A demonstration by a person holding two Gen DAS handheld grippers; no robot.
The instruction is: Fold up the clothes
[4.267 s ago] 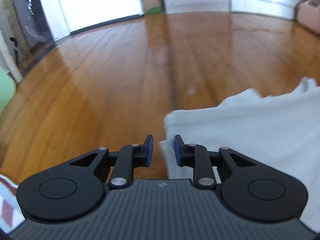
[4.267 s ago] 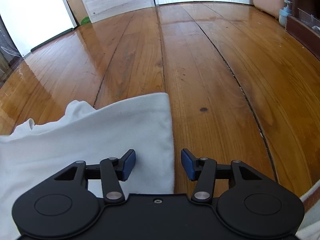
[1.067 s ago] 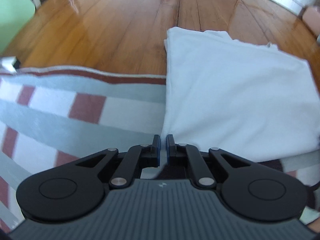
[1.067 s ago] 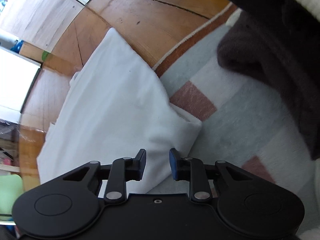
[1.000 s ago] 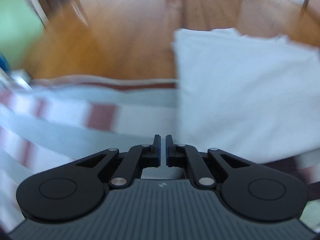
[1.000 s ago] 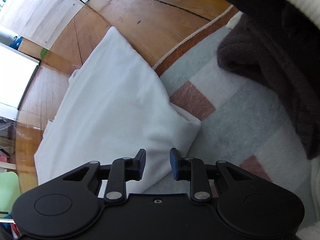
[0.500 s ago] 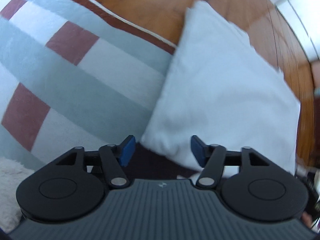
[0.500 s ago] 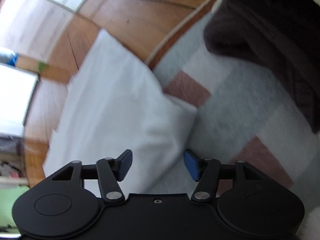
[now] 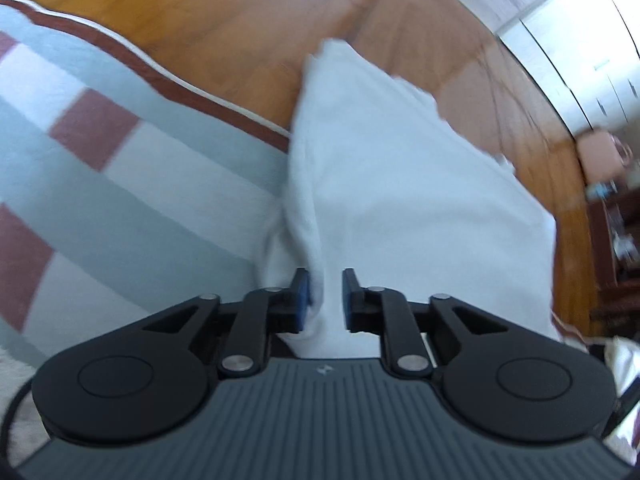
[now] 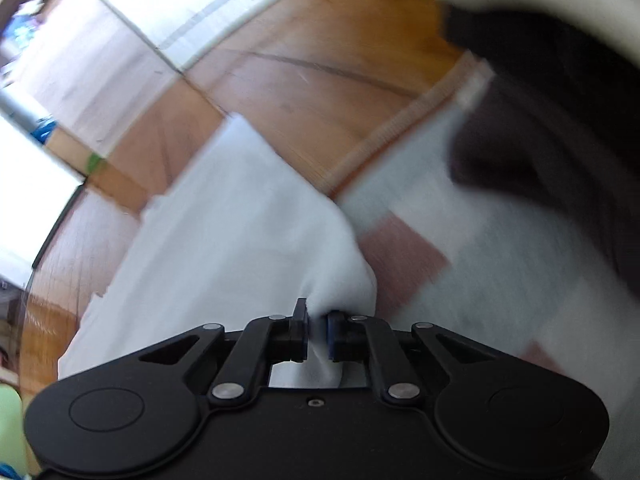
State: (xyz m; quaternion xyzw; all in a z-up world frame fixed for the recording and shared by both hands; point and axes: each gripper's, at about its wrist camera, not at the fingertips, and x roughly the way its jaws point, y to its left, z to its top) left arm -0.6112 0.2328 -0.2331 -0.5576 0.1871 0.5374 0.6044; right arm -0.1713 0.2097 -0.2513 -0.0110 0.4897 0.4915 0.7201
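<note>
A folded white garment (image 9: 400,184) lies half on the wooden floor and half on a striped rug; it also shows in the right wrist view (image 10: 232,232). My left gripper (image 9: 323,300) sits over the garment's near left corner, jaws partly closed with a fold of cloth between them and a gap still showing. My right gripper (image 10: 317,334) is shut on the garment's near right corner, with white cloth pinched between the pads.
The rug (image 9: 120,184) has grey, white and brown-red stripes, and also shows in the right wrist view (image 10: 500,280). A dark brown garment (image 10: 540,152) lies on it at the right. A pink case (image 9: 600,156) stands far right by a cabinet. Wooden floor (image 9: 224,40) lies beyond.
Both grippers opened wide half a second ago and have since closed in on the garment's near corners. The right is now clamped on cloth, the left has narrowed around a fold.
</note>
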